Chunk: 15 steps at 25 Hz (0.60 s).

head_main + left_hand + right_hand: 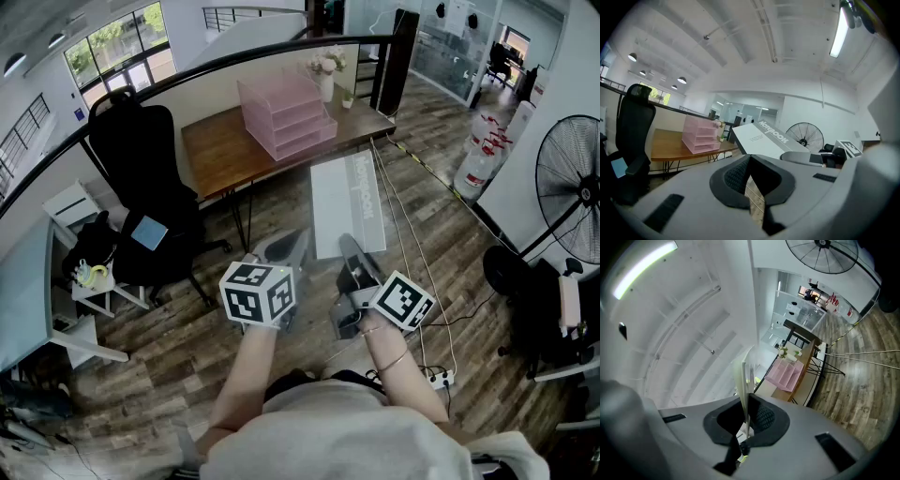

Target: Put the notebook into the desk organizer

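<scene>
Wood-plank floor (pixel 187 347) all around, and up ahead a brown desk (pixel 220 150) carries the pink desk organizer (pixel 286 114), with a vase of flowers (pixel 325 75) just beyond it. Black office chair (pixel 141 178) to the left, 1 big fan (pixel 577 202) off to the right. Now the right gripper (pixel 746 401): its jaws are clamped on the grey notebook (pixel 345 202), which shows edge-on between them. It hangs out flat over the floor, far end toward the desk's near edge, not in the organizer. The left gripper (pixel 750 159) sits just beside it, jaws together, nothing between them.
</scene>
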Motion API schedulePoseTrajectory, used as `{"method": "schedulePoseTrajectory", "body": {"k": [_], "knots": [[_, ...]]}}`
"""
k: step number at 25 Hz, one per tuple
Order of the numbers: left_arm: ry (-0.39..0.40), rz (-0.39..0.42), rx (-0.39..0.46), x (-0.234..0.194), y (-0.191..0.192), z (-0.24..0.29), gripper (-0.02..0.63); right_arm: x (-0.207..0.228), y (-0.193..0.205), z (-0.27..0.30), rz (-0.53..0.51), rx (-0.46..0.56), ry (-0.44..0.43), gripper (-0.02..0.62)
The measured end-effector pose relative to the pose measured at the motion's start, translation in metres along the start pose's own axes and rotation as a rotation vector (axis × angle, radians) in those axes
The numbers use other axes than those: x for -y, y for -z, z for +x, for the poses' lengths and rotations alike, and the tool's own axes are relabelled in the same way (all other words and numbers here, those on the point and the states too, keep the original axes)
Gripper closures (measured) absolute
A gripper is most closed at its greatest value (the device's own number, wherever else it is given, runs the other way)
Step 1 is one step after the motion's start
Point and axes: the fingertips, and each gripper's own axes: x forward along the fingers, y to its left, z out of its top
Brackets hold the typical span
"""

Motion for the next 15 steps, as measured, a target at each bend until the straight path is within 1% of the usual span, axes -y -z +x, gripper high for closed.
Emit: {"method": "schedulePoseTrajectory", "body": {"k": [4, 12, 15], "knots": [[0.012, -0.017, 0.013, 0.005, -0.003, -0.001, 0.598, 0.002, 0.003, 0.0, -0.01, -0.021, 0.015, 0.577], [-0.008, -0.033, 0.014, 0.001, -0.002, 0.005, 0.598, 0.006, 0.0, -0.001, -0.017, -0.028, 0.022, 0.577], [-0.007, -0.02, 0.007, 0.004, -0.001, 0.01, 0.598, 0.006, -0.002, -0.001, -0.029, -0.03, 0.018, 0.577]]}}
